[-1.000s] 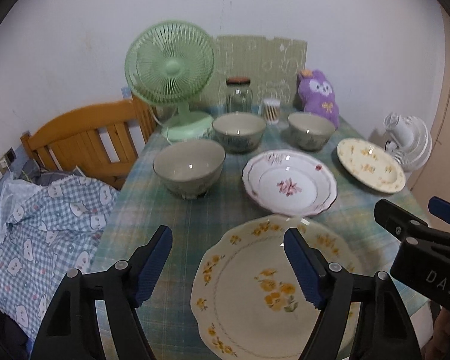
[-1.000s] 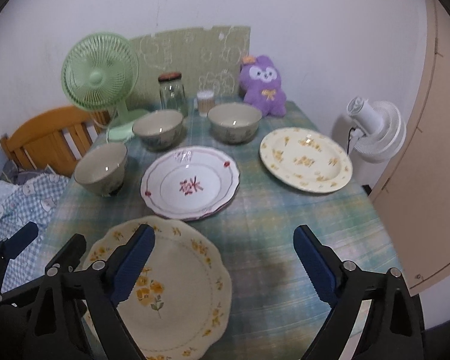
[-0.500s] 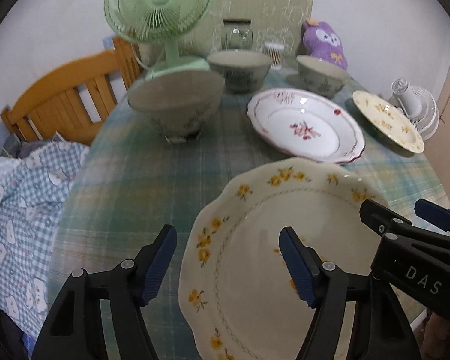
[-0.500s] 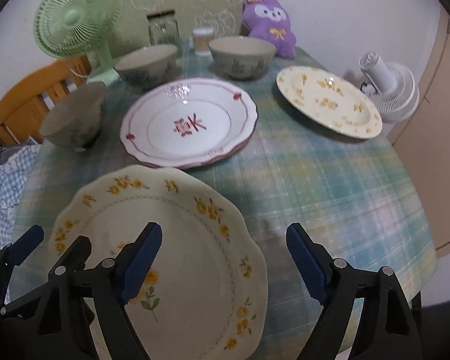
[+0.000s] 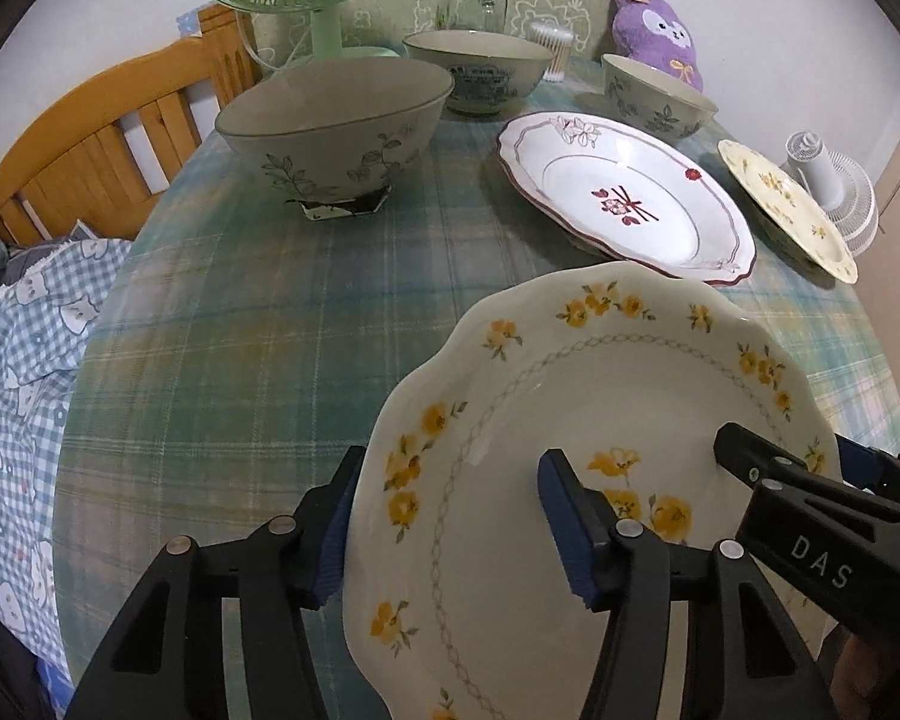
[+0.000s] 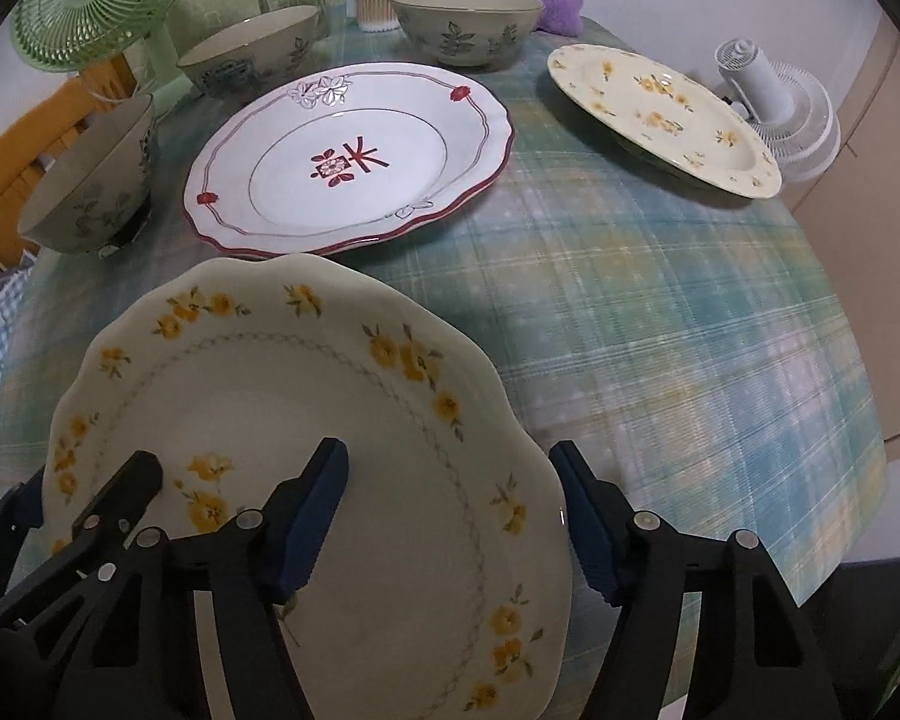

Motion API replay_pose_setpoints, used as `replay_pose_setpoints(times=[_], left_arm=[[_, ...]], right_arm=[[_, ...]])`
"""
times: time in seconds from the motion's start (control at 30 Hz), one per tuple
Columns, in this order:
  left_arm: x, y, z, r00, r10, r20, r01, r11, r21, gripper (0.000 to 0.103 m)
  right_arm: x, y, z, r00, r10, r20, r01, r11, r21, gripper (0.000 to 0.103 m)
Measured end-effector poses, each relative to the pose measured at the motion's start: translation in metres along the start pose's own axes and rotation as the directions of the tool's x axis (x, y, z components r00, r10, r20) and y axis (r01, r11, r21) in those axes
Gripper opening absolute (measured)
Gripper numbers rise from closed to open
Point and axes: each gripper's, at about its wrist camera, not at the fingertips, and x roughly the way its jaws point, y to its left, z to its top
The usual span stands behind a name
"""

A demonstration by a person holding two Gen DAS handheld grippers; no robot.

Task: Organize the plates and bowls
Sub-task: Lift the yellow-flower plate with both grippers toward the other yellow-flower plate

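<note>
Fingers (image 5: 561, 525) straddle yellow-flowered plate (image 5: 600, 420) rim; right view (image 6: 588, 534) likewise.

Left gripper (image 5: 450, 516) low at near left, jaws spread wide apart. Right gripper (image 6: 453, 510) low at near right, jaws likewise spread, fingers pointing far.

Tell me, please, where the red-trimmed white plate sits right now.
The red-trimmed white plate lies mid-table in both wrist views, just beyond the near yellow-flowered plate, with bowls behind it and the second yellow-flowered plate to its right.
</note>
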Motion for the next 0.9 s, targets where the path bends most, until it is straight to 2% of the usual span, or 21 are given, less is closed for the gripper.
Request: replay_pose_setpoints(times=[0.37, 0.57, 0.9], left_arm=[[0.0, -0.016, 0.0, 0.998, 0.0, -0.063, 0.001, 1.0, 0.009, 0.063], [-0.003, -0.046, 0.002, 0.997, 0.003, -0.076, -0.003, 1.0, 0.007, 0.063], [0.004, -0.119, 0.016, 0.998, 0.009, -0.07, -0.01, 1.0, -0.014, 0.063]], right_arm=[[-0.002, -0.014, 0.002, 0.998, -0.014, -0.055, 0.015, 1.0, 0.022, 0.071], [-0.006, -0.044, 0.007, 0.998, -0.019, -0.065, 0.02, 1.0, 0.015, 0.071], [-0.007, -0.113, 0.029, 0.998, -0.019, -0.055, 0.019, 1.0, -0.006, 0.071]])
